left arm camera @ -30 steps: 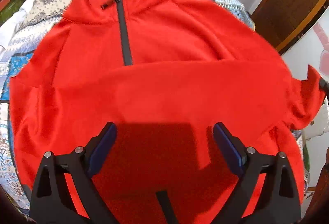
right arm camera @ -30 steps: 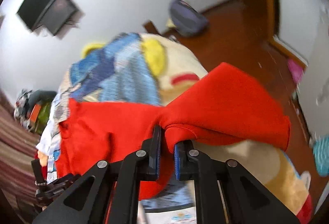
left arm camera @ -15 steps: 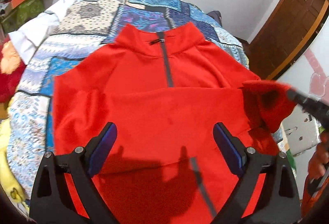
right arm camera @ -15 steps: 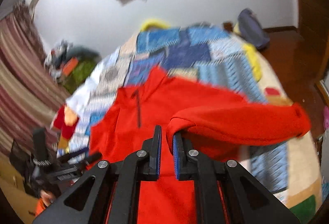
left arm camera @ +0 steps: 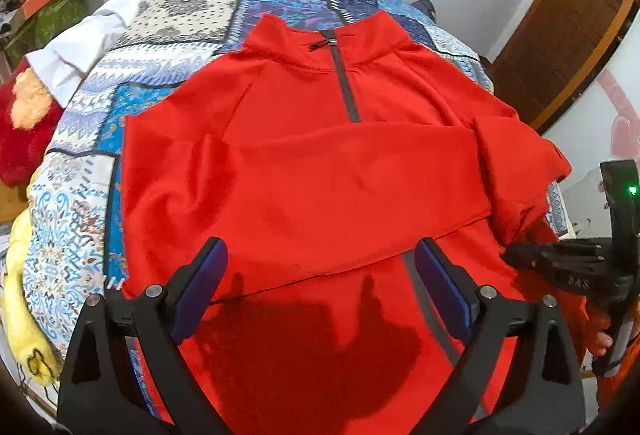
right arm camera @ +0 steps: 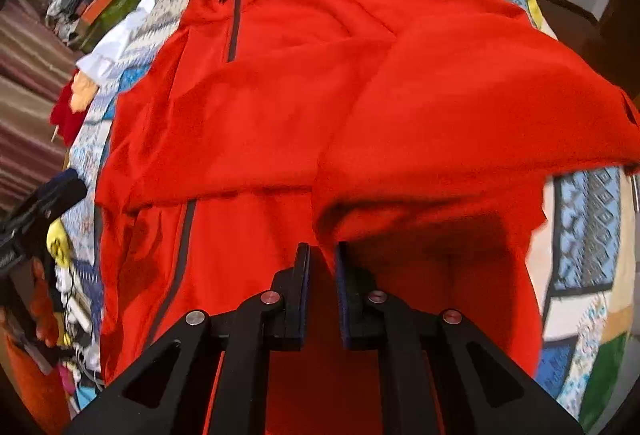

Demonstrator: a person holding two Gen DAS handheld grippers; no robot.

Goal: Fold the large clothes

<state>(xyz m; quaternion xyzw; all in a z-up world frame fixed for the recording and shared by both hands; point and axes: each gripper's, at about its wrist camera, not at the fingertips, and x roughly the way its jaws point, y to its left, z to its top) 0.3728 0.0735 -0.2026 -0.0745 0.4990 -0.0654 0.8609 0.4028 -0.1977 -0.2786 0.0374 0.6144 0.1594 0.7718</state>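
Observation:
A red zip-neck pullover (left arm camera: 320,107) lies face up on a patchwork bedspread (left arm camera: 180,15), collar at the far end; it also shows in the right wrist view (right arm camera: 248,83). One sleeve (left arm camera: 344,187) lies folded across the chest. My left gripper (left arm camera: 320,275) is open and empty, hovering above the lower front. My right gripper (right arm camera: 322,259) is shut on the other sleeve (right arm camera: 460,107), holding it draped over the pullover's right side. The right gripper also shows at the right edge of the left wrist view (left arm camera: 560,263).
A white cloth (left arm camera: 80,47) and a red plush toy (left arm camera: 24,139) lie at the bed's left side. A yellow plush (left arm camera: 24,311) sits at the near left. A wooden door (left arm camera: 560,35) stands at the far right. Clutter (right arm camera: 92,7) lies beyond the bed's left side.
My right gripper has carried the sleeve from out beside the bed in over the pullover's right side. My left gripper has pulled back, so more of the bed shows.

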